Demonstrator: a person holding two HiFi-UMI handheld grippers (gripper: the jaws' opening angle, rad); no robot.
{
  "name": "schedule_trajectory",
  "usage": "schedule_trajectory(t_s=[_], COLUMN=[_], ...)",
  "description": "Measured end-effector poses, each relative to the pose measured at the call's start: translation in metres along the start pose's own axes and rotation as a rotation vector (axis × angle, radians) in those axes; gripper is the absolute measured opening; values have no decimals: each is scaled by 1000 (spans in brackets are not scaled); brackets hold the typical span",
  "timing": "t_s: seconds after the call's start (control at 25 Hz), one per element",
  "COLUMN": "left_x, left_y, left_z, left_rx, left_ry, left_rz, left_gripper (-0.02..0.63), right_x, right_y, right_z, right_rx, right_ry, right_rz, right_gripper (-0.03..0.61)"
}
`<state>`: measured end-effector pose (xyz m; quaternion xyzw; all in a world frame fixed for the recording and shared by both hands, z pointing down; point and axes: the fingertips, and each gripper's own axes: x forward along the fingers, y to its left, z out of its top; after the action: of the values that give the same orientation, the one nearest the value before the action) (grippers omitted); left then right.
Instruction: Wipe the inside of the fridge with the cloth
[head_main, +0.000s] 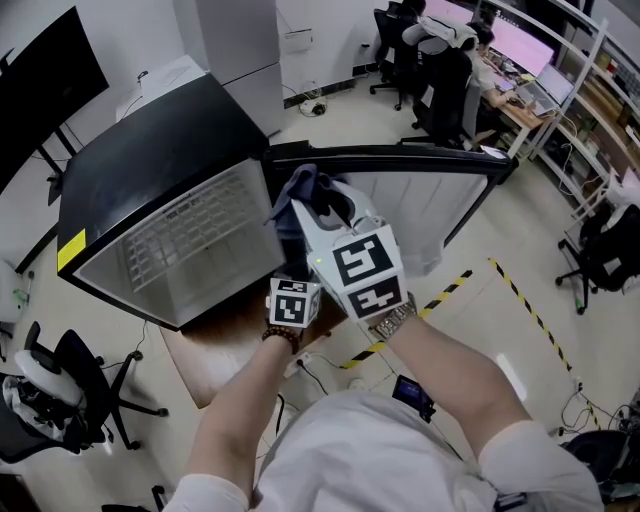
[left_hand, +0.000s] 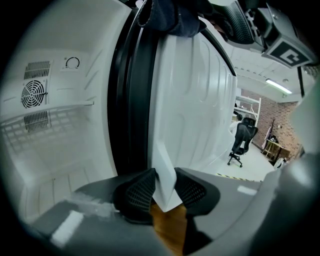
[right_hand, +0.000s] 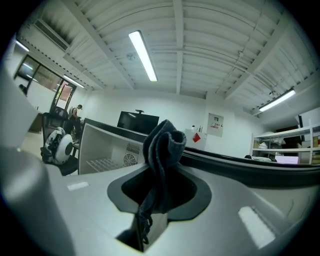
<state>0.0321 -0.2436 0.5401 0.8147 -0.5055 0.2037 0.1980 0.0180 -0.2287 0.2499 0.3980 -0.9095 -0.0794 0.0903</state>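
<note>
We're pinching the door (left_hand: 190, 100) edge w/ L fingers (left_hand: 140, 192), gripping the cloth (right_hand: 162, 150) w/ R fingers (right_hand: 191, 195); fridge (head_main: 150, 165) standing open, wire shelf (head_main: 190, 235) inside.

left gripper (left_hand: 165, 189) clamped, right gripper (right_hand: 159, 192) clamped

Pale floor (head_main: 530, 240), black office chairs (head_main: 80, 365) (desks (head_main: 520, 112) behind)

Ceiling tubes (right_hand: 142, 55) are lighting everything brightly and evenly; both gripper views are bulging, darkening at corners, blurring up close.
</note>
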Motion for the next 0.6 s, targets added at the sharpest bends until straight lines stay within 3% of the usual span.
schedule_trajectory(t_s=[0.6], left_x=[-1], left_y=[2], left_z=[3], left_rx=[0], left_ry=[-3], left_rz=[6], left_gripper=[124], right_x=[-36], right_y=[-71], right_z=[-34], right_rx=[51], right_ry=[38], right_rz=[-166], right_gripper=[89])
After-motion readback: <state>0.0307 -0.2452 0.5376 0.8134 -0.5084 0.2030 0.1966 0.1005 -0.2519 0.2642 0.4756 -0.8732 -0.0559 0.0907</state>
